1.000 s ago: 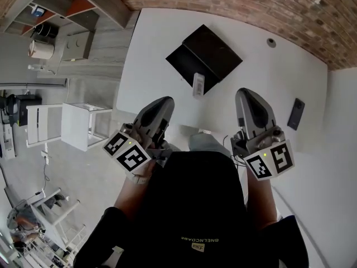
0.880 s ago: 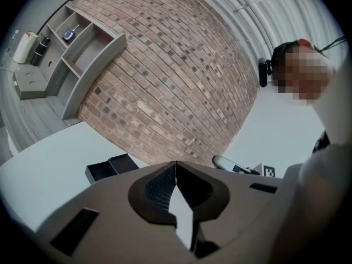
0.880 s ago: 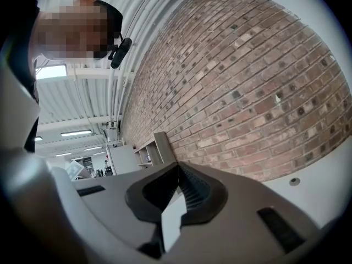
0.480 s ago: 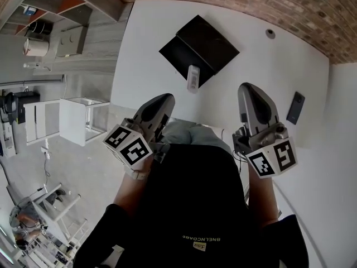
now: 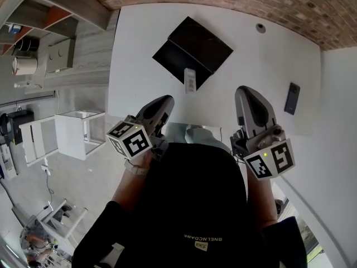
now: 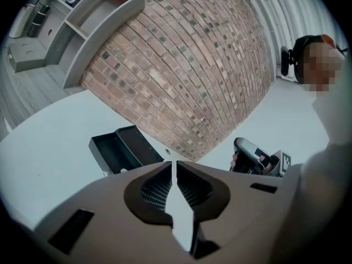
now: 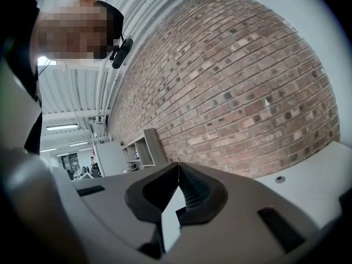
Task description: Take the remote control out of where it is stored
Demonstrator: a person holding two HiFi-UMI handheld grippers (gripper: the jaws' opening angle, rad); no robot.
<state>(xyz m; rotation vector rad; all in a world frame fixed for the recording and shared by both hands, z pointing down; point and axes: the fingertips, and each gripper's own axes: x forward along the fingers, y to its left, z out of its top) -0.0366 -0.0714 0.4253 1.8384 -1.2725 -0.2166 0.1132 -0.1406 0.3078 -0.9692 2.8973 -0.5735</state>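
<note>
One remote (image 5: 190, 80), details indistinct, at box (image 5: 202, 40) edge

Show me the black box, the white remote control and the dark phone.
black box (image 5: 202, 41): head view, its open lid.
white remote control (image 5: 190, 80): head view, its middle.
dark phone (image 5: 290, 98): head view, its middle.

Yellow shirt print (image 5: 201, 239), illegible

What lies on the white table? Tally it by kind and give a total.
Black box: 1
White remote control: 1
Dark phone: 1
Small round disc: 1
Total: 4
</note>
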